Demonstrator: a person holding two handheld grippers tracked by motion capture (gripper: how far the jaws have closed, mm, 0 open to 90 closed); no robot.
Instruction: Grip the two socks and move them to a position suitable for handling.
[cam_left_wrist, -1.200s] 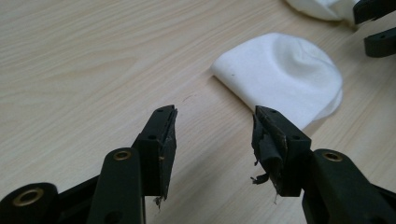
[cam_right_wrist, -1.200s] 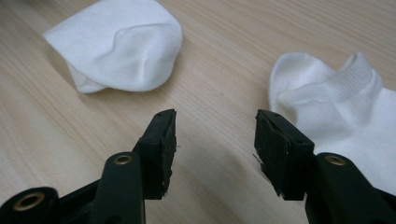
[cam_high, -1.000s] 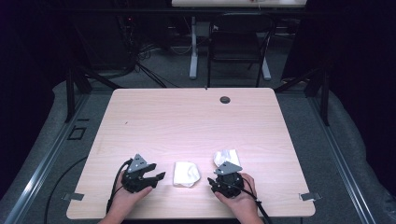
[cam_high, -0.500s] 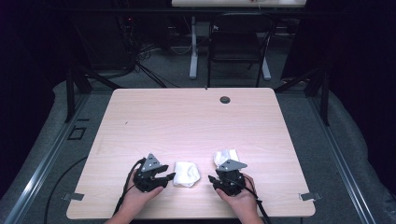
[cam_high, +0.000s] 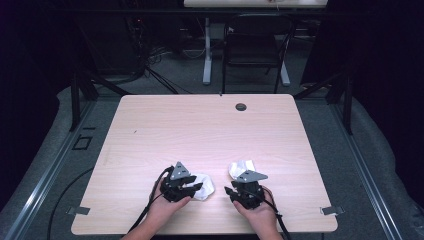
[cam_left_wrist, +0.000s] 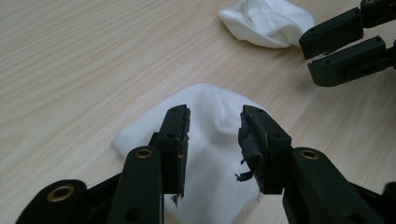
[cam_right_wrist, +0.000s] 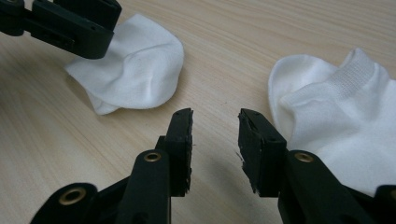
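A: High view first. Where do the tongs sit?
B: Both near the tabletop's (cam_high: 150, 125) 6 o'clock edge. The left tongs (cam_high: 196, 187) point toward 3 o'clock, tips over the left sock (cam_high: 205, 186). The right tongs (cam_high: 230, 191) point toward 9 o'clock, with the right sock (cam_high: 241, 167) just beyond them at 12 o'clock. A dark grommet (cam_high: 241, 106) lies far off at 12 o'clock.

A: And the left gripper view?
B: The left tongs (cam_left_wrist: 215, 135) stand about half open and have just been closing. The left sock (cam_left_wrist: 205, 140) lies between and under the jaws, its peak in the gap, but the pads are not pressing on it. The right sock (cam_left_wrist: 266, 21) is at 1 o'clock, with the right tongs (cam_left_wrist: 304, 58) touching its edge or just short of it; I cannot tell which.

A: The right gripper view?
B: The right tongs (cam_right_wrist: 215, 137) are also about half open, just been closing, over bare wood. The right sock (cam_right_wrist: 336, 112) is just beside the jaw at 3 o'clock. The left sock (cam_right_wrist: 135, 74) is at 11 o'clock under the left tongs (cam_right_wrist: 105, 30).
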